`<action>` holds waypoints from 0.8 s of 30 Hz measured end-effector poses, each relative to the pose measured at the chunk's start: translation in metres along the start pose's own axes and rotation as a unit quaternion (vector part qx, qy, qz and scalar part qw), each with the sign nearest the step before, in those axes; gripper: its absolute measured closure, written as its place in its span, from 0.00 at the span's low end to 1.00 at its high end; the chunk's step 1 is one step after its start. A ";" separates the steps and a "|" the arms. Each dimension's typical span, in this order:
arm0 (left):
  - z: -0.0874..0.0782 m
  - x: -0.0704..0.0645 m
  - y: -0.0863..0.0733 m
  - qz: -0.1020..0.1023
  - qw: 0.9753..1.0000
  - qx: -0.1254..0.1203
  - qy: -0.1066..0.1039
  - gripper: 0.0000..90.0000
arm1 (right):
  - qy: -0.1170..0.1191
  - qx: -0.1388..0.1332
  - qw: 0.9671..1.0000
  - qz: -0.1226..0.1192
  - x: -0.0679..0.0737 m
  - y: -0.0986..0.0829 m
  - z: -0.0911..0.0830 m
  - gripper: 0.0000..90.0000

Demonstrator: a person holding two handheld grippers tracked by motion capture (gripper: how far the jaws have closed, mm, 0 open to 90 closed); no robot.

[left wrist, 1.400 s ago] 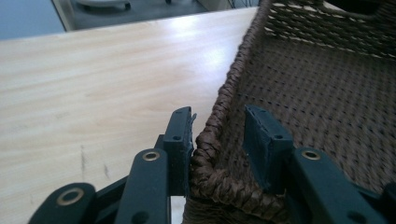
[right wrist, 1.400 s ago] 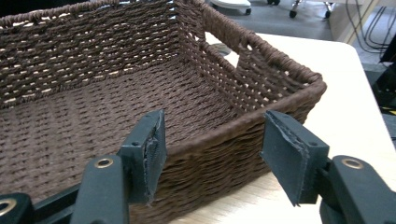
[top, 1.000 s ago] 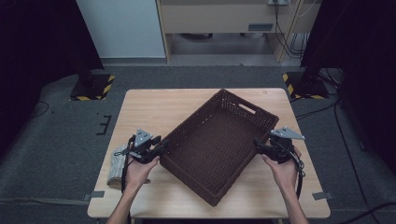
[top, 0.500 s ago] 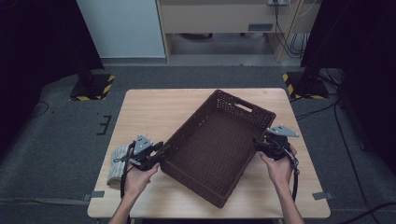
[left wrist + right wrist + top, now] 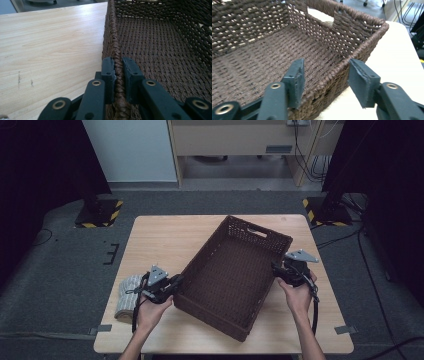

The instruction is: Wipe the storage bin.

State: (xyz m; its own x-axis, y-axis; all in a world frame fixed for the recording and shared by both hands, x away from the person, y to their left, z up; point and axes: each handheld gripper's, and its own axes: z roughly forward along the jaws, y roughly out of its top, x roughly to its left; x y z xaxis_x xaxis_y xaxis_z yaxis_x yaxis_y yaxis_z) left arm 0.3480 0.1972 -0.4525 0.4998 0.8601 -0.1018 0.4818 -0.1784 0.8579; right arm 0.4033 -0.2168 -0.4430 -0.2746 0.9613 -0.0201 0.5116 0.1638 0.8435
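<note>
On the pale wooden table (image 5: 165,240) we see a dark brown woven basket (image 5: 235,270), rectangular and shallow, lying at a slant: its long axis runs from the near edge toward the far right, with the handle cut-out (image 5: 256,232) in the far short wall. Its weave is coarse, with a braided rim and open gaps in the walls. We hold the left gripper (image 5: 172,284) at the basket's left long wall, and in the left gripper view (image 5: 118,71) its black jaws are clamped on the braided rim. Our right gripper (image 5: 276,270) sits at the right long wall; in its own view (image 5: 325,82) the jaws stand apart, straddling the rim without pinching it. Both forearms reach in from the near edge. A folded striped cloth (image 5: 127,296) lies just left of our left hand (image 5: 152,306).
</note>
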 end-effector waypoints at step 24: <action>-0.020 -0.026 0.002 0.015 0.999 -0.030 -0.018 0.66 | 0.044 0.018 0.999 -0.003 0.011 -0.021 -0.010 0.51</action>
State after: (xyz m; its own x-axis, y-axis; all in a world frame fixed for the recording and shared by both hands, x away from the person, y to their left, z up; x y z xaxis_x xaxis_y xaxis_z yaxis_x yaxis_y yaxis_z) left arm 0.3216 0.1842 -0.4384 0.5398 0.8366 -0.0933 0.4226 -0.1734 0.8896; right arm 0.3815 -0.2122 -0.4551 -0.3483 0.9371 0.0234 0.5383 0.1795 0.8234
